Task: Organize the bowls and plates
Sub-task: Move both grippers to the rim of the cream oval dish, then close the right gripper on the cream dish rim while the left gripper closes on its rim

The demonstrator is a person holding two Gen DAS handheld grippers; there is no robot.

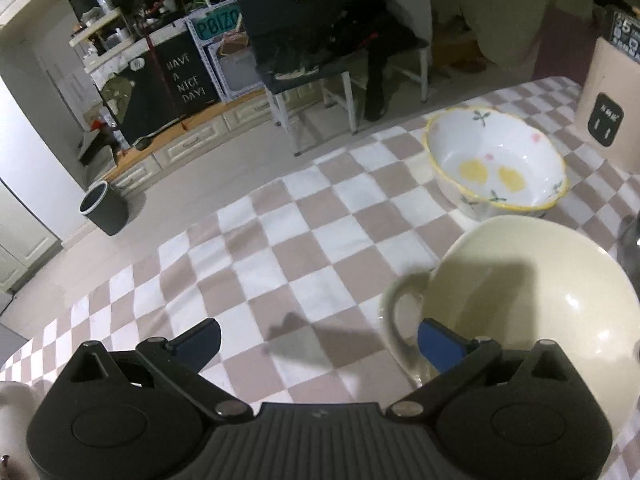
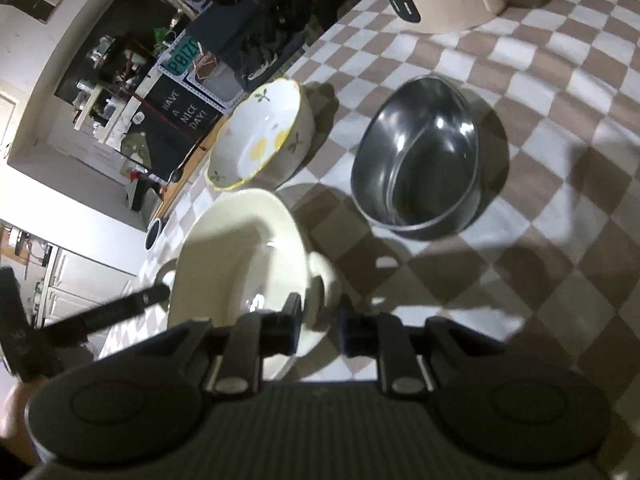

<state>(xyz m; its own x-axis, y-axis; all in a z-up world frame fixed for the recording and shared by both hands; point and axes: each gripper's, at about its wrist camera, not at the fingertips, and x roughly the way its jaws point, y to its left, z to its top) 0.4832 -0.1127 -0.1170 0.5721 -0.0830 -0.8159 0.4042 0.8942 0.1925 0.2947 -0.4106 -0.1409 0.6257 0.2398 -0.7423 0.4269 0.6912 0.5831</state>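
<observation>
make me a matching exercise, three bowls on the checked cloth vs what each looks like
Things:
1. cream bowl
2. floral bowl
3. steel bowl

Descriptions:
a. shiny grey metal
b. white with a yellow rim and yellow spots inside
c. plain pale glaze with side handles, one between the jaws of the right gripper

Pairs: 1-c, 2-b, 3-a

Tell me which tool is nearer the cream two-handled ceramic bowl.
Right. The right tool is clamped on the cream two-handled ceramic bowl at one handle; the left tool stands open beside the opposite handle, not gripping.
</observation>
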